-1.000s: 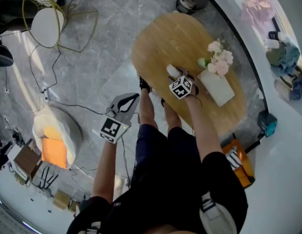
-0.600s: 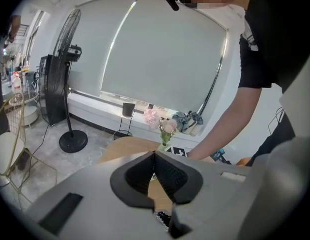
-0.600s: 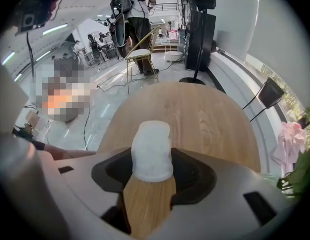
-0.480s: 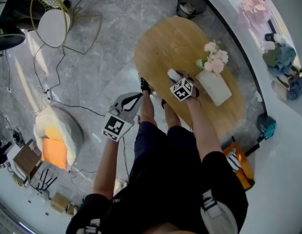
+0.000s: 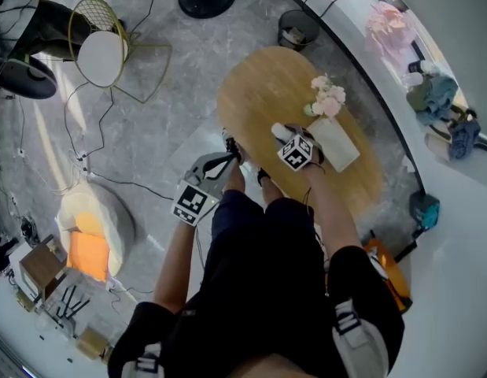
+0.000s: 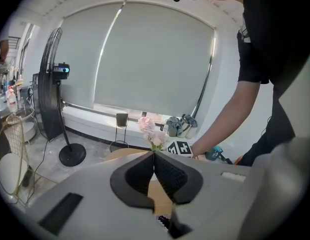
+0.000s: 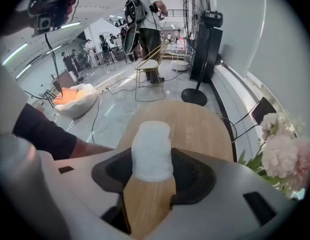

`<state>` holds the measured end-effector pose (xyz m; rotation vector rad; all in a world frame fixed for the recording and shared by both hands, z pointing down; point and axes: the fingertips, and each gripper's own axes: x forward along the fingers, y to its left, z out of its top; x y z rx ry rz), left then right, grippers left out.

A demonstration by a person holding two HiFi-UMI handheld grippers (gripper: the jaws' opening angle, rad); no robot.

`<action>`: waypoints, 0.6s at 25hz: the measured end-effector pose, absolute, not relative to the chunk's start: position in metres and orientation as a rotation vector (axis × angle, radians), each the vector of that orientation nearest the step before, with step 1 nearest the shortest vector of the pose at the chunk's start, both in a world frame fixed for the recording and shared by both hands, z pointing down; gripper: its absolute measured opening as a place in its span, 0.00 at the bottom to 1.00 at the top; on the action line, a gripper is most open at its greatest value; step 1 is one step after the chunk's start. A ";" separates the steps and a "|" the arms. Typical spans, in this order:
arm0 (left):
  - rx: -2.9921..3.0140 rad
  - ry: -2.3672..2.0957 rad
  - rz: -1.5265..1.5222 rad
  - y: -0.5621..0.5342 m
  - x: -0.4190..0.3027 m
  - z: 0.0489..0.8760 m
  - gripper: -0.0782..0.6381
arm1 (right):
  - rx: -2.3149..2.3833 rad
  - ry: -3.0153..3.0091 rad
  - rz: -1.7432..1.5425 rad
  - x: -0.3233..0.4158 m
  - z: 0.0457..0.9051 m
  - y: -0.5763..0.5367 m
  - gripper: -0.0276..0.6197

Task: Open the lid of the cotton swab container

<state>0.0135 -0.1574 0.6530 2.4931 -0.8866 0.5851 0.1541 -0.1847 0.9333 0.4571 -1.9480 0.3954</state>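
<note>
Grey marble floor (image 5: pixel 149 109), oval wooden surface (image 5: pixel 251 93). White cylindrical cotton swab container (image 7: pixel 151 144) over the surface's near side, clamped in right hand-held gripper (image 7: pixel 153 160), whose jaws have just been closing on it. Left hand-held gripper (image 6: pixel 154 159) off the surface's left edge, jaws fully together, empty.

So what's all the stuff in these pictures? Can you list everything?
table: one, light wood, oval, in front of the person
cotton swab container: one, white, between the right gripper's jaws
flowers: one bunch, pink, in a white box on the table
wire chair: one, gold with a white seat, on the floor
fan: one, black, standing near the window
beanbag: one, white with an orange cushion, on the floor
bin: one, dark, beyond the table
left hand-held gripper: one, grey, jaws together, empty
right hand-held gripper: one, grey, jaws just closed in onto the container
</note>
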 end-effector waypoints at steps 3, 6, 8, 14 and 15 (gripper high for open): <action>2.534 -0.883 0.589 -0.152 0.024 0.638 0.11 | 0.458 -1.953 0.429 0.165 0.914 -0.182 0.37; 2.572 -0.871 0.596 -0.144 0.030 0.624 0.11 | 0.449 -1.963 0.420 0.169 0.892 -0.178 0.37; 2.591 -0.871 0.598 -0.138 0.032 0.617 0.11 | 0.443 -1.982 0.395 0.168 0.875 -0.177 0.37; 2.626 -0.880 0.561 -0.129 0.038 0.600 0.11 | 0.385 -2.062 0.343 0.161 0.819 -0.171 0.37; 2.630 -0.879 0.558 -0.129 0.038 0.597 0.11 | 0.371 -2.068 0.332 0.160 0.809 -0.170 0.37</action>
